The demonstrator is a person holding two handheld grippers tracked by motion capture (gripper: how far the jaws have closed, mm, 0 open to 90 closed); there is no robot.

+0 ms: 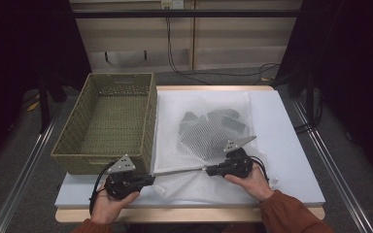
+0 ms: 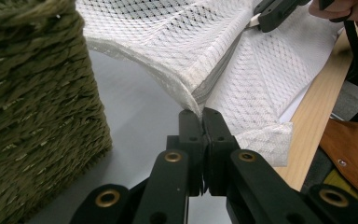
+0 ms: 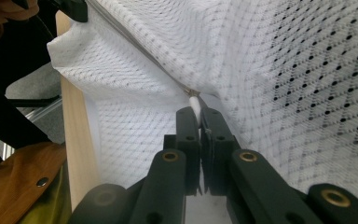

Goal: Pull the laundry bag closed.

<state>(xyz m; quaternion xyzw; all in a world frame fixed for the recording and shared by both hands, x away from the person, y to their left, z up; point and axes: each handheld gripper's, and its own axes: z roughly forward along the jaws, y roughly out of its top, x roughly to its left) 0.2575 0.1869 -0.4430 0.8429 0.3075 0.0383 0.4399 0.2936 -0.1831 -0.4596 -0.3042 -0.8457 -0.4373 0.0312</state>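
Two hands come in from the bottom edge of the high view, each one holding a black gripper over a white board that lies on a wooden table [image 1: 194, 214]. The left gripper [image 1: 148, 180] is at the lower centre-left of the frame, just below the near corner of a green woven basket [image 1: 108, 121] that fills the left-centre part. The right gripper [image 1: 210, 170] is a little right of centre and points toward the left one.

A white mesh laundry bag [image 1: 209, 131] is spread on the board [image 1: 291, 160] in the middle of the frame, to the right of the basket. Dark clothes [image 1: 212, 124] can be seen through the mesh in its upper part. Between the two grippers a thin straight line of the bag's zipper edge [image 1: 179, 170] is pulled tight.

In the left gripper view the jaws rise from the bottom centre and are pressed together on the bag's folded edge [image 2: 193, 100]; the fabric goes up from the jaw tips toward the upper right, where the other gripper is seen at the top edge. The basket wall [image 2: 37, 116] covers the left side of this frame.

In the right gripper view the jaws are closed on a small white zipper pull [image 3: 195, 102] at the centre of the frame. The zipper line [image 3: 140, 49] runs from there to the upper left. The mesh [image 3: 298, 70] covers the right and upper parts of the frame, and the wooden table edge [image 3: 74, 154] goes down along the left side.
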